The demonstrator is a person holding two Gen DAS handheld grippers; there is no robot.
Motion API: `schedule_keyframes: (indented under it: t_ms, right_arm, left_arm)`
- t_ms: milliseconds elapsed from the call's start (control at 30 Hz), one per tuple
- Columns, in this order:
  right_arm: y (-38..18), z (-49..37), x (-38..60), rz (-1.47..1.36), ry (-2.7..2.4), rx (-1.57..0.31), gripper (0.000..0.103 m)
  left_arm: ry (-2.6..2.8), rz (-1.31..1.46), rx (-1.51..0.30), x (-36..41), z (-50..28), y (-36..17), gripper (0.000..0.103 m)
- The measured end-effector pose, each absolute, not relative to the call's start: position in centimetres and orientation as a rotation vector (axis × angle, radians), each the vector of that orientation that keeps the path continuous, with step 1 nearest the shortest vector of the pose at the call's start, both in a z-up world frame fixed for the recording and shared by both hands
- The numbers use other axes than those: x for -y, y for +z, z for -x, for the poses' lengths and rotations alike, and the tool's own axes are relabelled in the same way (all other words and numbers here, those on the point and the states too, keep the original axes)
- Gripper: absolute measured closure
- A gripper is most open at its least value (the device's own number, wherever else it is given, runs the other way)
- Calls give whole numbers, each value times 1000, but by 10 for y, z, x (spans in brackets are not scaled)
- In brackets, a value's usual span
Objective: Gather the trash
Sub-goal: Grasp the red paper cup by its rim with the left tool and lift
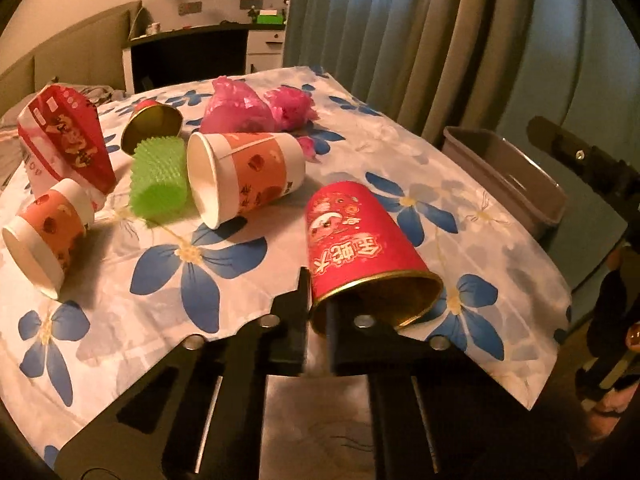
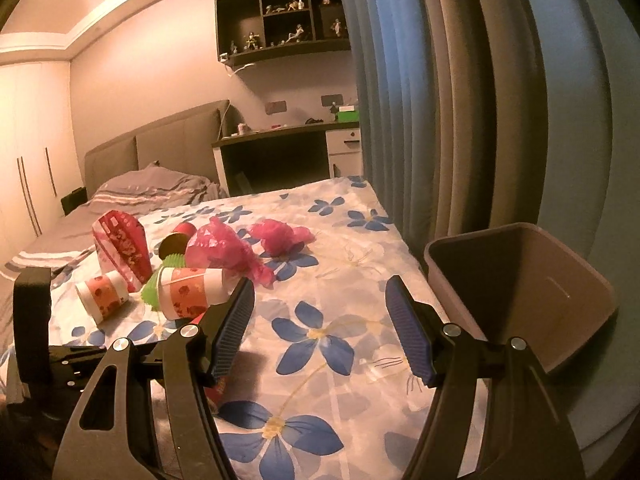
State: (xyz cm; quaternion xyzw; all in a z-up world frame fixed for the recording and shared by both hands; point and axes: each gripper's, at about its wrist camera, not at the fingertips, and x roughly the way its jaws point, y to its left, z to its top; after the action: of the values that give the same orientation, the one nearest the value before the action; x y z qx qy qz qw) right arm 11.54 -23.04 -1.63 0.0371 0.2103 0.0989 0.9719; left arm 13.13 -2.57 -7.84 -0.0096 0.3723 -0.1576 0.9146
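A red paper cup (image 1: pixel 352 240) with a gold inside lies on its side near the front of the flowered cloth (image 1: pixel 160 320). My left gripper (image 1: pixel 318 300) is shut on its rim, one finger inside the mouth and one outside. More trash lies further back: two orange-and-white paper cups (image 1: pixel 244 176) (image 1: pixel 48 228), a green spiky wrapper (image 1: pixel 158 178), a red packet (image 1: pixel 68 136), a second gold-lined cup (image 1: pixel 154 128) and two pink plastic bags (image 1: pixel 240 108). My right gripper (image 2: pixel 320 328) stands open above the cloth (image 2: pixel 320 360) with nothing between its fingers.
A grey-brown bin (image 1: pixel 504 172) stands off the cloth's right edge, beside the curtain (image 1: pixel 400 40); in the right wrist view the bin (image 2: pixel 520 292) is just right of my open fingers. A bed (image 2: pixel 140 196) and a desk (image 2: pixel 280 132) lie behind.
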Motion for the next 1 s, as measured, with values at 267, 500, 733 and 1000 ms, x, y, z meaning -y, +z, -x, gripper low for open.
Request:
schedule_keyframes:
  t_ms: [267, 500, 733, 1000]
  right_arm:
    - [-17, -118, 222, -64, 214, -431, 36]
    - [-19, -127, 199, -52, 275, -453, 36]
    - [-31, -142, 149, -24, 370, -509, 36]
    - [-43, -159, 85, 71, 409, -543, 37]
  left_arm:
    - [-303, 39, -673, 12, -113, -56, 101]
    - [-185, 118, -575, -39, -83, -27, 101]
    - [-33, 181, -515, -84, -75, -10, 101]
    - [0, 236, -492, -111, -75, -7, 101]
